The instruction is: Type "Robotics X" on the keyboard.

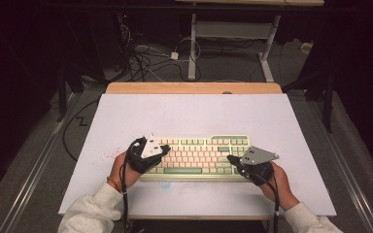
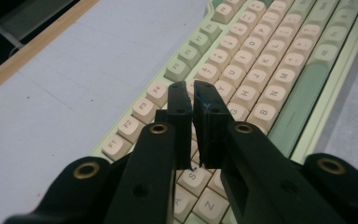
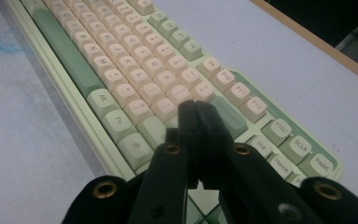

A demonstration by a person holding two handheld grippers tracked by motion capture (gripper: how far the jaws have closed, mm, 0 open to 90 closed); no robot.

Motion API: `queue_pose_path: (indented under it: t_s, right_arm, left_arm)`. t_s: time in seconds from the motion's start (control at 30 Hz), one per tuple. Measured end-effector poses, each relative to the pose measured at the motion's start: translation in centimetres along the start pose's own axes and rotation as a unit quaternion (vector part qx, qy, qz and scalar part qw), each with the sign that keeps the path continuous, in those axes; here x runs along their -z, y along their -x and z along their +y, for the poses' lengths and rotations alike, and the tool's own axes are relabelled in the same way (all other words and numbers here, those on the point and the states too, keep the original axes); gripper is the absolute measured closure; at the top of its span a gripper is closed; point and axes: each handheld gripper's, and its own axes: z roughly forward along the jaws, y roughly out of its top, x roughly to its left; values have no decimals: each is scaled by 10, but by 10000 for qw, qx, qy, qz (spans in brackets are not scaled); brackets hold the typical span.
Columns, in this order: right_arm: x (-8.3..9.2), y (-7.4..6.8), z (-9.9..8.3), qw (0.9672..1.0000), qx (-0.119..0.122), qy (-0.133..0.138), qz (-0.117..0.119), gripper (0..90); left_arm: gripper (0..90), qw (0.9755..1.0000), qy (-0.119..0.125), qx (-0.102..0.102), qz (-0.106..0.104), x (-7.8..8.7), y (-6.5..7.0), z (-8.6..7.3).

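Observation:
A cream and green keyboard (image 1: pixel 199 155) lies near the front of the white table top (image 1: pixel 189 111). My left gripper (image 1: pixel 166 149) hovers over the keyboard's left end, held in a gloved hand. In the left gripper view its jaws (image 2: pixel 191 86) stand almost together over the letter keys (image 2: pixel 261 56), with a thin slit and nothing between them. My right gripper (image 1: pixel 230 158) is over the keyboard's right end. In the right gripper view its jaws (image 3: pixel 196 105) are shut above the keys (image 3: pixel 121 70) near the enter and navigation block, holding nothing.
A wooden strip (image 1: pixel 194 88) borders the far edge of the table top. Beyond it, on the floor, lie tangled cables (image 1: pixel 145 53) and the legs of another desk (image 1: pixel 193 43). A faint blue smudge (image 1: pixel 167 184) marks the surface in front of the keyboard.

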Motion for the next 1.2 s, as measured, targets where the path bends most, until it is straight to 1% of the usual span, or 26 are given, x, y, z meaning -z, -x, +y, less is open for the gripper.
queue_pose_path:
  t_s: [0.17, 0.2, 0.27, 0.33, 0.37, 0.43, 0.57, 0.6, 0.63, 0.67, 0.7, 0.77, 0.83, 0.87, 0.9, 0.97, 1.0, 1.07, 1.1, 1.13, 1.2]
  right_arm:
    - [1, 1, -1, 10000, -19, -6, 11, 900]
    - [1, 2, -1, 10000, -20, -5, 12, 900]
    - [1, 2, -1, 10000, -23, -2, 7, 900]
    - [2, 2, 0, 10000, -28, 5, 11, 900]
    - [2, 2, 0, 10000, -43, 13, 3, 900]
    - [2, 2, 0, 10000, -48, 11, 7, 900]
    - [2, 2, 0, 10000, -21, 2, 16, 900]
    - [2, 2, 0, 10000, -13, -5, 16, 900]
    - [2, 2, 0, 10000, -10, -2, 8, 900]
    - [2, 2, 1, 10000, -19, -5, -4, 900]
    - [2, 3, 1, 10000, -34, 2, -11, 900]
    - [3, 4, 0, 10000, -42, -7, -17, 900]
    - [2, 5, 0, 10000, -44, -13, -23, 900]
    - [2, 5, -1, 10000, -65, -19, -24, 900]
    - [2, 6, -1, 10000, -66, -14, -30, 900]
    - [2, 7, -1, 10000, -71, -23, -42, 900]
    - [2, 7, 0, 9999, -87, -26, -45, 900]
    - [2, 9, 0, 9999, -105, -5, -51, 900]
    - [2, 9, 0, 9999, -112, -4, -62, 900]
    - [2, 10, 0, 9999, -107, 2, -62, 900]
    - [2, 10, 1, 9999, -133, 8, -56, 900]
  left_arm:
    - [842, 10000, 68, 17, 43, 8, -2, -6]
    - [842, 9999, 63, 9, 78, 9, -2, -7]
    - [842, 10000, 58, 24, 52, 11, -1, -9]
    - [841, 10000, 50, 11, 83, 13, 0, -12]
    - [841, 10000, 46, 13, 57, 14, 0, -13]
    - [841, 10000, 39, -8, 88, 16, 1, -16]
    - [840, 10000, 37, 7, 78, 19, 2, -21]
    - [840, 9999, 34, -33, 102, 20, 1, -22]
    - [840, 10000, 27, -3, 90, 21, 2, -24]
    - [840, 9999, 35, -28, 135, 22, 2, -25]
    - [840, 9999, 25, 13, 103, 23, 2, -26]
    - [839, 9999, 39, 6, 152, 25, 2, -29]
    - [839, 9999, 18, 13, 140, 26, 2, -32]
    - [837, 9999, 20, 6, 167, 26, 2, -34]
    - [819, 9999, 40, 7, 147, 27, 3, -36]
    - [819, 10000, 46, 8, 76, 28, 4, -38]
    - [818, 9999, 84, -30, 129, 29, 4, -39]
    - [818, 9999, 128, -27, 111, 31, 5, -41]
    - [809, 9998, 133, -41, 144, 31, 6, -42]
    - [780, 9998, 121, -41, 153, 32, 6, -43]
    - [769, 9998, 127, -47, 157, 33, 7, -45]
